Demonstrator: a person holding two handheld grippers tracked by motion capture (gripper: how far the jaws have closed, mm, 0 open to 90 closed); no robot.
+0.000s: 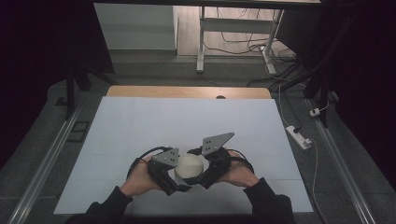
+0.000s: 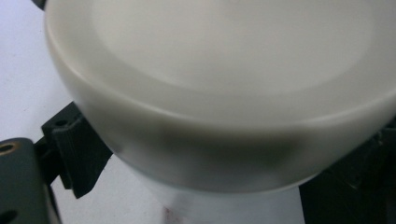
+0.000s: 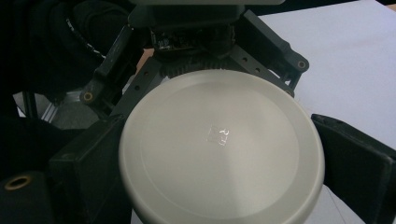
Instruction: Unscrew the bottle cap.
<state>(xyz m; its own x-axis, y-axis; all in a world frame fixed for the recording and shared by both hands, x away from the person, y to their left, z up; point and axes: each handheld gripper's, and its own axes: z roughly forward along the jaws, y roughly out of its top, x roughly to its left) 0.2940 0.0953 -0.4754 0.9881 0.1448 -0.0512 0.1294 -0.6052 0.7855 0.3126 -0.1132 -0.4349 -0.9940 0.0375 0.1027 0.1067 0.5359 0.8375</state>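
Dark room, white surface (image 1: 140, 126) over wooden top, cables on floor behind. Round white lid (image 1: 189, 167) on a container sits near front edge of surface, between both grippers. Left gripper (image 1: 173, 175) fingers clamped on container below lid, one each side. Right gripper (image 1: 200, 175) fingers (image 3: 359, 158) clamped on lid rim. Step in hand, likely: twist or lift lid off. To do well: left holds body steady, right keeps grip level, turns evenly, no tilting.

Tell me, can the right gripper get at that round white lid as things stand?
Probably yes: the right gripper already has a jaw on each side of the white lid, nothing between.
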